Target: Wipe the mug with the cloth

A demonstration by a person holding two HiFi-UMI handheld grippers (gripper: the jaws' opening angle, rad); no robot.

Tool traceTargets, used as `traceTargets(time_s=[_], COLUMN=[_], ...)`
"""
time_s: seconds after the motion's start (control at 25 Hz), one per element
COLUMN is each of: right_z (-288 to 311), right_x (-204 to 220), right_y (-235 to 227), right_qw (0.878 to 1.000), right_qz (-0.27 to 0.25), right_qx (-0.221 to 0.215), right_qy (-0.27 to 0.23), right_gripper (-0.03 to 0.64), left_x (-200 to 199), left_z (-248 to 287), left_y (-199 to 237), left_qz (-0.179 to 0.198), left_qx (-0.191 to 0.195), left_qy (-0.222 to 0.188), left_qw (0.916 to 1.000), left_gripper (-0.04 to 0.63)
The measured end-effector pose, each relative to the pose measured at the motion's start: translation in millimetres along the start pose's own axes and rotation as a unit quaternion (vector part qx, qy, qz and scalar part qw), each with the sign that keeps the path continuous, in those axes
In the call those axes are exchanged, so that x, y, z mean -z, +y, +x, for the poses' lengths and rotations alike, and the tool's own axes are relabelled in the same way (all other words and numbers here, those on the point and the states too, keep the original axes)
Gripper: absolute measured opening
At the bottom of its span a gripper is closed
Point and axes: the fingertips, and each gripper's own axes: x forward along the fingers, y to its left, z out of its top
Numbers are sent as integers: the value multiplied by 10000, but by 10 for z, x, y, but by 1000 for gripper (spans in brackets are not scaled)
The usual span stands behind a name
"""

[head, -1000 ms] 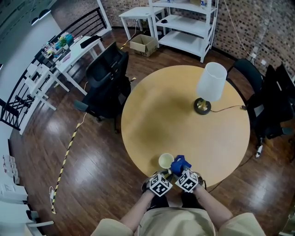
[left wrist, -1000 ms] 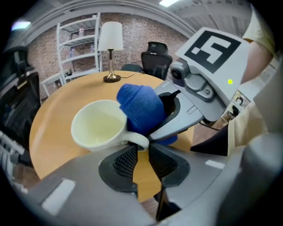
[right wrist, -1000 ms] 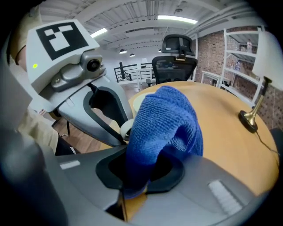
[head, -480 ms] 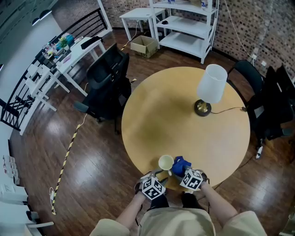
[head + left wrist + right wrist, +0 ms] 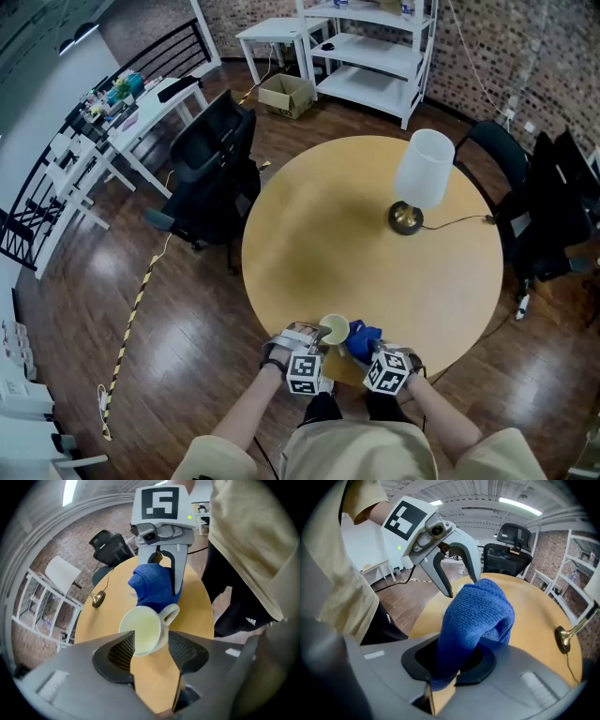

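Observation:
A pale cream mug (image 5: 335, 328) stands upright at the near edge of the round wooden table (image 5: 328, 225), its handle (image 5: 171, 613) pointing to the right in the left gripper view. My left gripper (image 5: 150, 651) is opening, with the mug (image 5: 145, 630) between its jaws; the left pad (image 5: 119, 651) covers part of the rim, and I see no pad pressing on it. My right gripper (image 5: 457, 660) is shut on a bunched blue cloth (image 5: 476, 620). The cloth (image 5: 362, 339) lies against the mug's right side.
A white-shaded lamp (image 5: 417, 178) with a brass base and cable stands at the table's far right. Black office chairs (image 5: 211, 159) ring the table. White shelving (image 5: 375, 56) and a cardboard box (image 5: 286, 92) stand beyond. The mug is close to the table's edge.
My left gripper has pulled back left of the mug and its jaws have spread. The mug and the cloth stay at the table's near edge. The right gripper has barely moved.

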Motion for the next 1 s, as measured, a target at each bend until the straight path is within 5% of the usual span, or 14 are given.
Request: traceTargets(time_s=[0.12,0.24,0.48,0.6,0.72,0.84,1.0], right_z=[-102,-203,-453,-576,-690,-805,-802], right_x=[-37,-66,-97,-220,-406,-551,-553], right_y=[-12,-57,-244,-368,-464,-530,-606], right_qw=[9995,9986,9923,9883,9832,9607,9027], right_qz=[-174,-105,564,791,1105,2121,3550], right_qx=[273,526,1079,1230,1211,909,294], right_qy=[40,13,-220,-429,-804,-1546,-2415], right_gripper=[64,64,64,64,64,64,64], left_x=[-84,-133,-245,-276,-313,-340,-365], left_z=[37,44,40,42,58,68,86], left_y=[-61,-94,-14,55,121,171,207], left_qz=[528,320,-1208,-2056,-2929,-3424,-3820], left_qx=[289,499,844,908,988,993,979], left_qy=[-12,-49,-30,-56,-157,-189,-263], left_qw=[9982,9982,9891,9744,9509,9341,9186], left_gripper=[96,42,28,25,20,20,21])
